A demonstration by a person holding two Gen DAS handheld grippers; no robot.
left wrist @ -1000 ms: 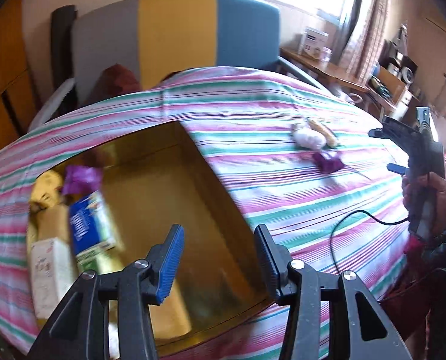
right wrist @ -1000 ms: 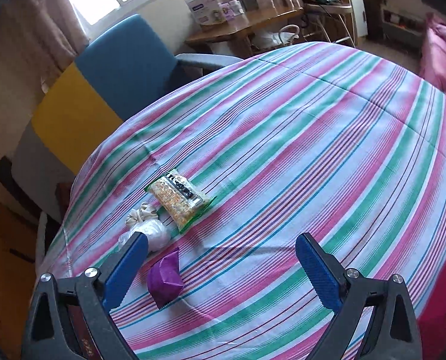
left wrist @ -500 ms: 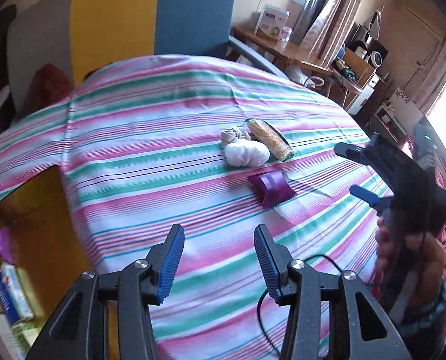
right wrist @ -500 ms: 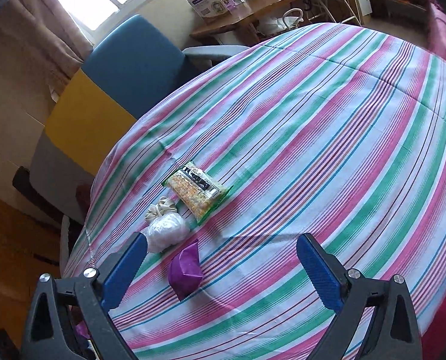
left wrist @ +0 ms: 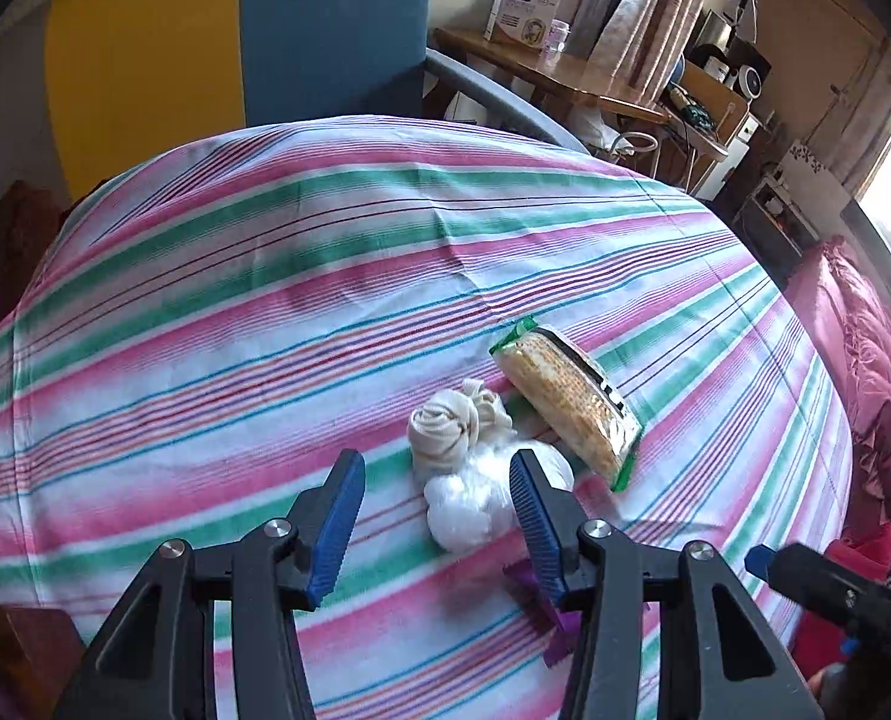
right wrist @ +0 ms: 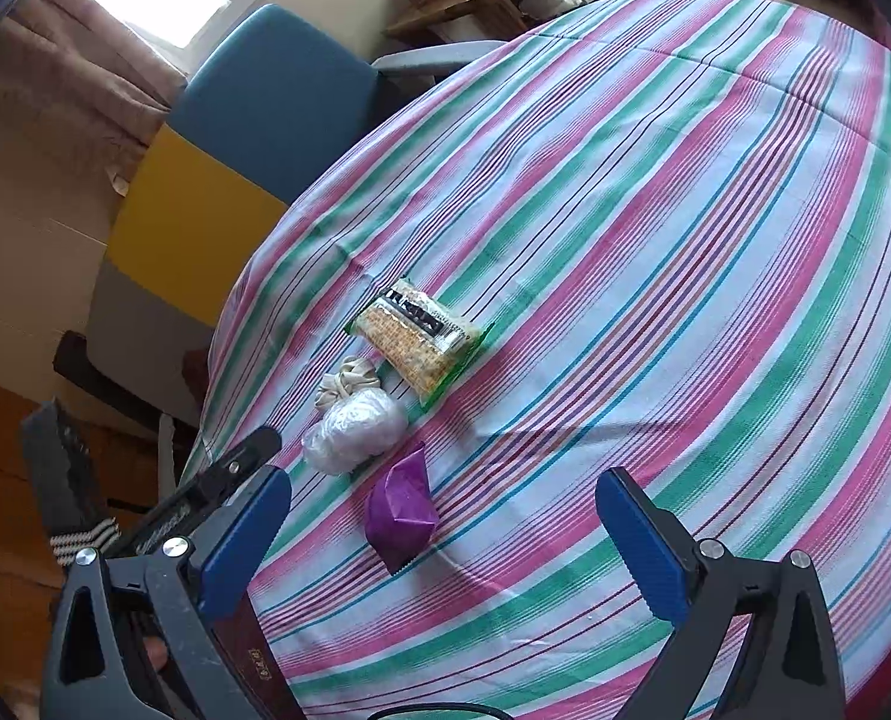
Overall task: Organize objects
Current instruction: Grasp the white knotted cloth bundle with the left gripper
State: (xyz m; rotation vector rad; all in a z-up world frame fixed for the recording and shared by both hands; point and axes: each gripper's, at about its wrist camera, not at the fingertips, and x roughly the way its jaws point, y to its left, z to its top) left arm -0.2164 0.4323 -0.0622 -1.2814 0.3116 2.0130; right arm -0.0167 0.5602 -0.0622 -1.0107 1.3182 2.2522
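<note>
as seen from my left wrist, my left gripper (left wrist: 436, 516) stands part open, empty, white bag (left wrist: 481, 495) at 1 o'clock. from my right wrist, my right gripper (right wrist: 445, 531) gapes wide, empty; purple packet (right wrist: 402, 509), snack pack (right wrist: 416, 341) remain unsorted.

No legible text — snack packet (right wrist: 416, 341) lettering too blurred.
</note>
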